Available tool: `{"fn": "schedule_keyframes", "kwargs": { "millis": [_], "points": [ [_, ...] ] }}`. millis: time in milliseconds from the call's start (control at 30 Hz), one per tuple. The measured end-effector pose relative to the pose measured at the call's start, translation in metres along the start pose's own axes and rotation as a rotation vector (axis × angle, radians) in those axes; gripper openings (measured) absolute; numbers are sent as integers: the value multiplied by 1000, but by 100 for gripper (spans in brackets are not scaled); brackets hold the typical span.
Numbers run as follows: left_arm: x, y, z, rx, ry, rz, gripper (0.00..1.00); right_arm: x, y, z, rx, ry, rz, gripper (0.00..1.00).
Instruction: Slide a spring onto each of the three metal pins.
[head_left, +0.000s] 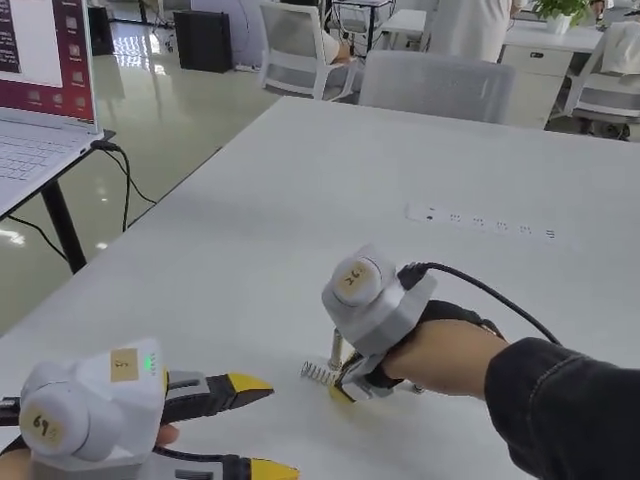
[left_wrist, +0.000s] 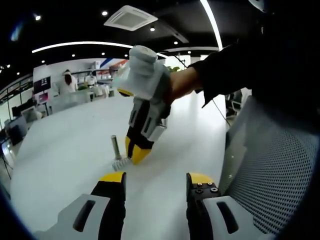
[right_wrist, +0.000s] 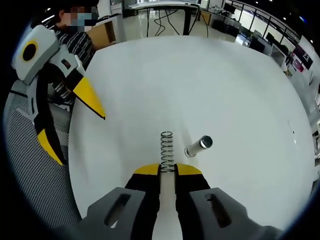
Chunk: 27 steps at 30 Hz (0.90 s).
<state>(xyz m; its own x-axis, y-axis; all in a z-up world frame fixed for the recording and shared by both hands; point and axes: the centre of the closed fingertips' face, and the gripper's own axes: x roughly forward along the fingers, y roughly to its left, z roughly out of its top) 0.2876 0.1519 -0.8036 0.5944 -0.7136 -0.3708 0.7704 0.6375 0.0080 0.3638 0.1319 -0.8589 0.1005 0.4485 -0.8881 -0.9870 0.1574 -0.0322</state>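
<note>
Spring (head_left: 316, 373) pokes out just beside the upright pin (head_left: 336, 350) in the head view, one end pinched by your right gripper (head_left: 345, 385). In the left gripper view, your left gripper (left_wrist: 156, 177) is spread and empty. The right gripper view suggests a light, bendy coil, so pinch gently at the end.

Bright, even office light. In the left gripper view, ceiling strip lights (left_wrist: 212, 25) glow at one o'clock. The head view's glossy floor (head_left: 160, 100) glares at ten o'clock. Shadows on the white table (head_left: 300, 200) are faint. Both gripper views bend toward their edges.
</note>
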Motion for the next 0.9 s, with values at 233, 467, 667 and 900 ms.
{"fn": "schedule_keyframes", "kwargs": {
  "millis": [233, 467, 667, 900],
  "points": [
    [3, 0, 3, 7, -1, -6, 41, -25, 18, -6, -79, 13, 61, 8],
    [9, -4, 6, 16, -3, -27, 40, -50, 38, -14, -162, 18, 122, 8],
    [14, -9, 11, 26, -5, -51, 38, -63, 51, -20, -232, 16, 158, 8],
    [19, -18, 19, 48, -11, -94, 28, -71, 64, -22, -296, 17, 192, 8]
  ]
}}
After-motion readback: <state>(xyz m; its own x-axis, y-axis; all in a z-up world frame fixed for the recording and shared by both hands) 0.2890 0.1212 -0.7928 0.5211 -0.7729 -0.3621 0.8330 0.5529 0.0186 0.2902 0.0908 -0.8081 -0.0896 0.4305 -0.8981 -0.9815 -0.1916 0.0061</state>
